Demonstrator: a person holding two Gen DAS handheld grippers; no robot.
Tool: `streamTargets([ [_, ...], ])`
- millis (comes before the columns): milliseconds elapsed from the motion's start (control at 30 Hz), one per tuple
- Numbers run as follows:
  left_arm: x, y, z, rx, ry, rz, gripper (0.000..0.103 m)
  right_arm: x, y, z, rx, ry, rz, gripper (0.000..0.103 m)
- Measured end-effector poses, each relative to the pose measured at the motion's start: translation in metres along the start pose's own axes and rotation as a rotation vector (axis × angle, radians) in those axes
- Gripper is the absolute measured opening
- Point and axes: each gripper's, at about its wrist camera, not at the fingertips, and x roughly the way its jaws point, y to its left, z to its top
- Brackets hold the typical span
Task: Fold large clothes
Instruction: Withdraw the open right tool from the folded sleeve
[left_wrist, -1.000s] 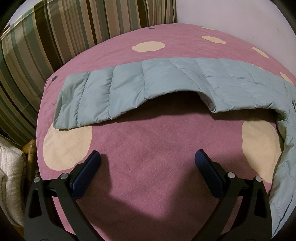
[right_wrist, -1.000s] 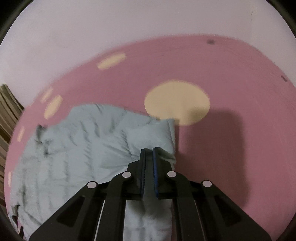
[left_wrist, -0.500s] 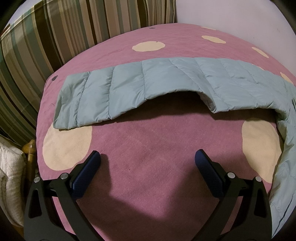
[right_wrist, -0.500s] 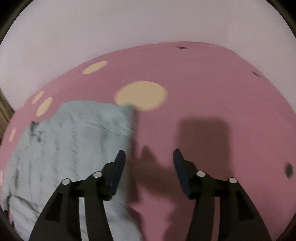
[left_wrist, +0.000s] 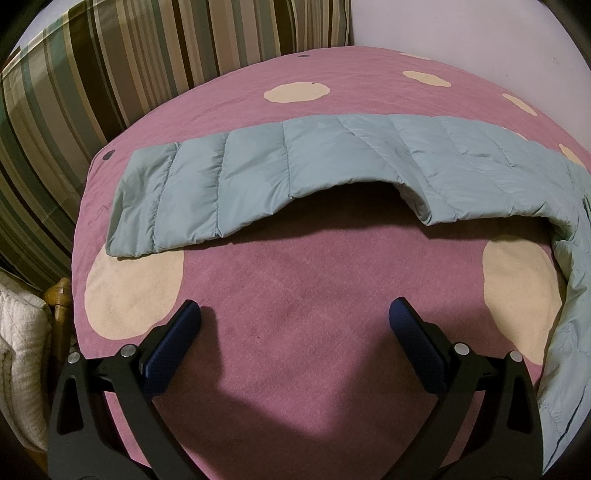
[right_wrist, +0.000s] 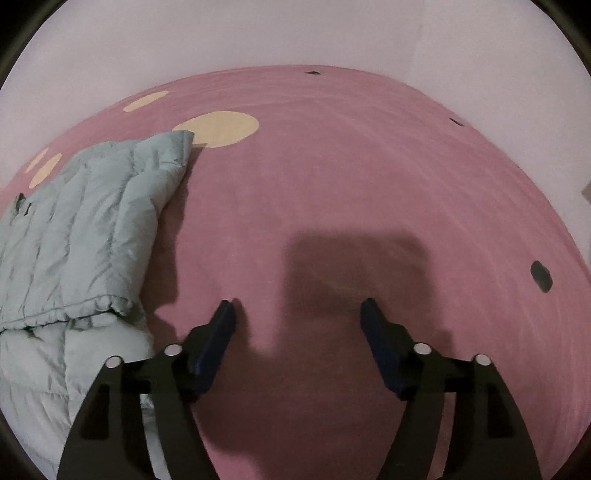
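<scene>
A pale blue quilted puffer jacket lies on a pink bedspread with cream dots. In the left wrist view one sleeve (left_wrist: 280, 173) stretches flat across the bed, and the jacket body runs down the right edge. My left gripper (left_wrist: 294, 317) is open and empty, hovering over bare bedspread short of the sleeve. In the right wrist view the jacket (right_wrist: 85, 229) lies at the left with a sleeve folded over it. My right gripper (right_wrist: 298, 310) is open and empty over bare bedspread, to the right of the jacket.
The pink bedspread (left_wrist: 295, 369) covers the bed. Striped pillows (left_wrist: 92, 74) stand at the bed's far left. A white quilted cloth (left_wrist: 18, 350) and a wooden post (left_wrist: 59, 295) sit off the left edge. A pale wall (right_wrist: 295, 33) is behind the bed.
My right gripper, shut on the jacket sleeve a second ago, has opened, let it go and moved right off the jacket. The left gripper has not moved.
</scene>
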Motion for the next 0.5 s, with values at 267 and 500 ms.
streamTargets([
  [267, 0.003, 0.006, 0.0, -0.038, 0.016, -0.046, 0.101, 0.004, 0.001, 0.006, 0.021, 0.0, 0.001, 0.079],
  [500, 0.0, 0.017, -0.001, -0.059, 0.018, -0.128, 0.101, 0.001, -0.001, 0.002, 0.026, -0.002, 0.001, 0.08],
])
